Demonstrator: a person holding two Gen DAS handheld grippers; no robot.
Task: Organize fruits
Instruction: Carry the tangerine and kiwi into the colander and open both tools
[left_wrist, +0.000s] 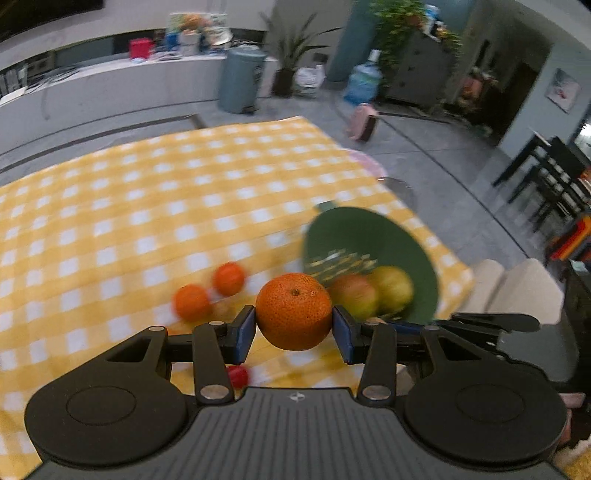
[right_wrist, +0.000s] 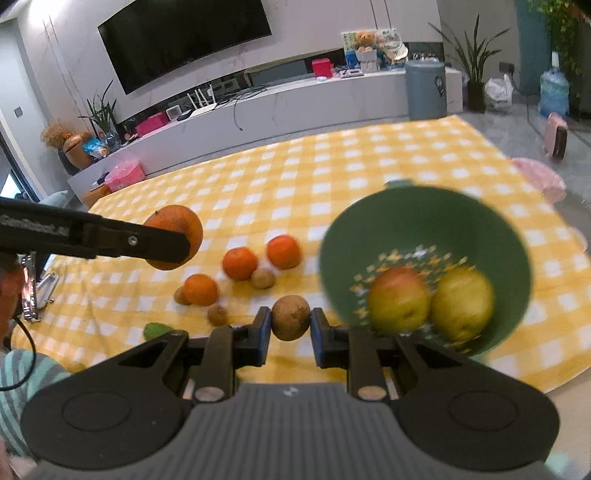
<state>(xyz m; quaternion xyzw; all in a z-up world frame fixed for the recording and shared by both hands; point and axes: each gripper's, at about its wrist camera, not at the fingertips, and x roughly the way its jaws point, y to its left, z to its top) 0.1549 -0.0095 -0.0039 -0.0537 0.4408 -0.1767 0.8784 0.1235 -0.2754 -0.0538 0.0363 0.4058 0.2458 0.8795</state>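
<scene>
My left gripper (left_wrist: 294, 328) is shut on a large orange (left_wrist: 294, 311) and holds it above the yellow checked cloth (left_wrist: 147, 206); the same orange (right_wrist: 177, 236) shows in the right wrist view. My right gripper (right_wrist: 288, 328) is shut on a brown kiwi (right_wrist: 291, 317), held just left of a green bowl (right_wrist: 424, 221). The bowl (left_wrist: 369, 229) holds a reddish apple (right_wrist: 399, 299) and a yellow-green apple (right_wrist: 461, 302). Three small oranges (right_wrist: 240, 263) and several kiwis (right_wrist: 263, 278) lie on the cloth.
A red fruit (left_wrist: 238, 375) lies under the left gripper. A green fruit (right_wrist: 157, 330) lies near the front edge. A pink dish (right_wrist: 539, 177) sits at the table's far right edge. The person's striped sleeve (right_wrist: 22, 373) is at the left.
</scene>
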